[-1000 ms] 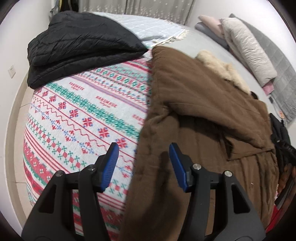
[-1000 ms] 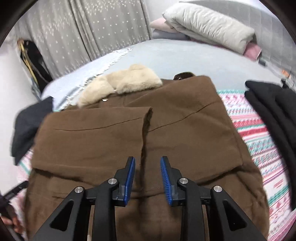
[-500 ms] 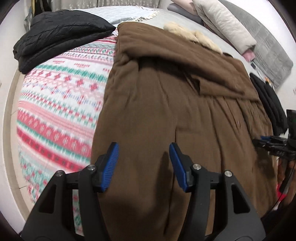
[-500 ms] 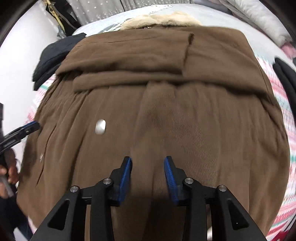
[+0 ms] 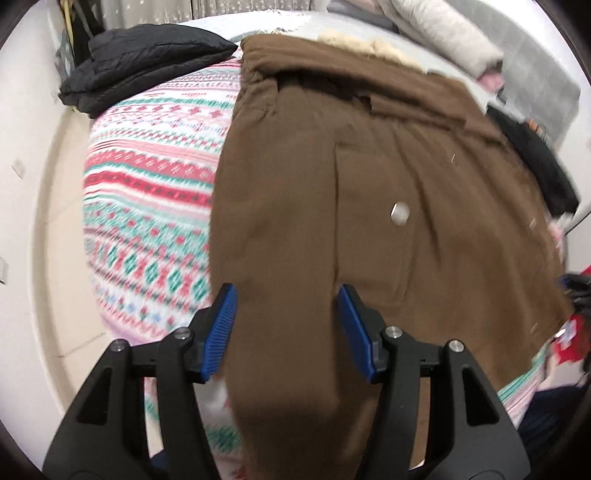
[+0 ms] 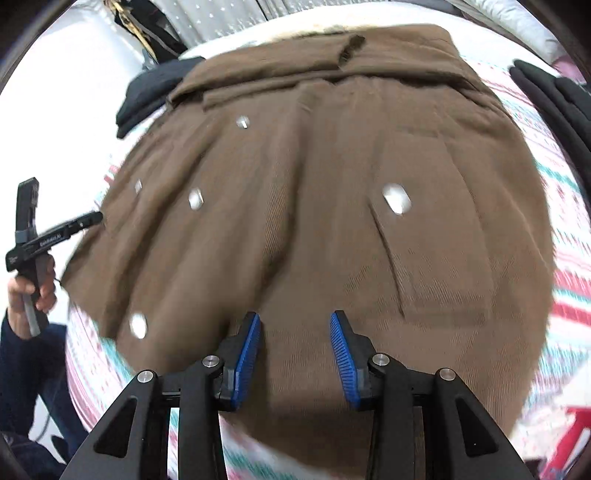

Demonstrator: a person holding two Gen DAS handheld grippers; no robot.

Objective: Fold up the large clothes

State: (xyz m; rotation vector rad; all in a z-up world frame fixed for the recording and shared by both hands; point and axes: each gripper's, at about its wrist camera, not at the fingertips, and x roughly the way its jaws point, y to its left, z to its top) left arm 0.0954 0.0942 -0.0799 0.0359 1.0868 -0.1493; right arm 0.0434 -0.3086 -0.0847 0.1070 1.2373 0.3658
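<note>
1. Coat (image 5: 314, 192): brown, sleeves already folded across the chest, fills centre frame in both views, hem toward the cameras. Fur collar (image 5: 369, 46) at top of frame.
2. Handling, my read: thick, heavy, limp, not slippery. It will sag, so grab the hem corners, one per claw. Avoid the snaps (image 6: 396, 198).
3. Left gripper (image 5: 288, 332): jaws wide, empty, over the hem's lower left corner.
4. Right gripper (image 6: 295, 356): jaws have just been opening, moderately apart, nothing between them, over the hem at lower centre.
5. Surface: bed with patterned blanket (image 5: 147, 184), soft and giving.
6. Room: black jacket (image 5: 140, 62) upper left, pillows (image 5: 443, 33) top right, curtain (image 6: 221, 14) top.
</note>
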